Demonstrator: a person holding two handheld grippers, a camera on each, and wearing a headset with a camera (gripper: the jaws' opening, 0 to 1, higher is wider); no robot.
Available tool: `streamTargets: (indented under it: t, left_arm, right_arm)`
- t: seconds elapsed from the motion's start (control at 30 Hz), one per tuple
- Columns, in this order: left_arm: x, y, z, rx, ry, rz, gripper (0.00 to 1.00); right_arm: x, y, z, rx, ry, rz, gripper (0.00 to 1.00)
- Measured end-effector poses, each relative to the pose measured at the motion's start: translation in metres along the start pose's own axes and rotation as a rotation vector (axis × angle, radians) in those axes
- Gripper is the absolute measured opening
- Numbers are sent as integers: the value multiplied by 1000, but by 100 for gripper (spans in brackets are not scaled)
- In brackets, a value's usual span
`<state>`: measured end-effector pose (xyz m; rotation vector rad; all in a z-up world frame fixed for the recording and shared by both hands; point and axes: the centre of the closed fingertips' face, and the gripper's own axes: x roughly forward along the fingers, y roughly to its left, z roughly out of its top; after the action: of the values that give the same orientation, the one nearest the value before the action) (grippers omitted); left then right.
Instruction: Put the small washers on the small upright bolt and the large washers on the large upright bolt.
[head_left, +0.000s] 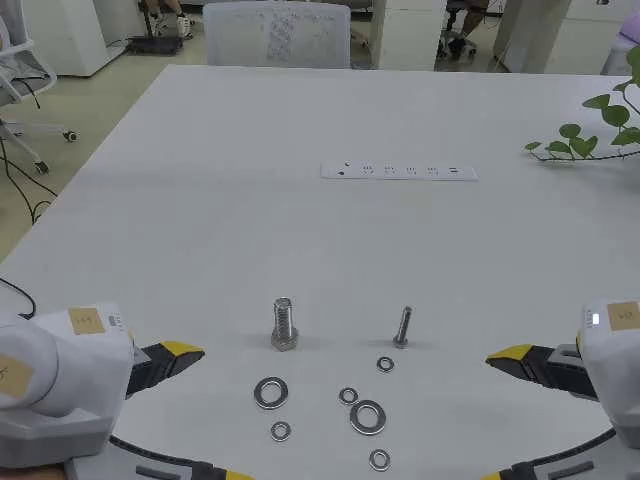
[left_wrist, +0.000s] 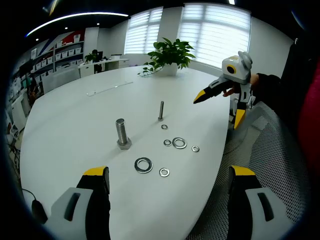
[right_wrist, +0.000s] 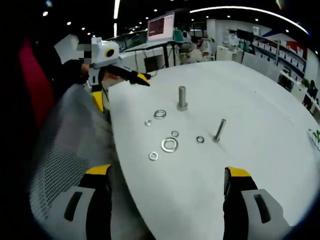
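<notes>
Six pieces to place, none on a bolt yet: one large flat steel washer (head_left: 270, 392) front-left, a second large washer (head_left: 368, 417) front-centre, and the nearest small steel washer (head_left: 385, 364) just in front of the small upright steel bolt (head_left: 402, 327). Three more small washers (head_left: 348, 395) lie scattered among them on the white surface (head_left: 300, 230). The large hex-head upright steel bolt (head_left: 284, 325) stands to the left, apart. Left gripper (head_left: 217, 414) and right gripper (head_left: 488, 417) flank the pile, fingers of both spread wide, holding nothing. I'd take that nearest small washer with the right gripper: come in low, pinch by the rim so the hole stays clear, centre it over the thread tip, release only once it's on. Thin flat parts will likely skid — close slowly.
</notes>
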<state>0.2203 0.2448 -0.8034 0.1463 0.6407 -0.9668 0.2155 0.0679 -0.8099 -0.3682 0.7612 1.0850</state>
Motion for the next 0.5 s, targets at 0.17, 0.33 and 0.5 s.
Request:
streamTargets:
  t: [0.17,0.33,0.5]
  left_arm:
    - [0,0,0,-1,1,-1,98]
    - [-1,0,0,-2,1,0,98]
    - [-2,0,0,-1,1,1,98]
  right_arm:
    - [0,0,1,-2,1,2,91]
    - [0,1,1,-5,4,3,91]
    - [1,1,1,-5,5,5,91]
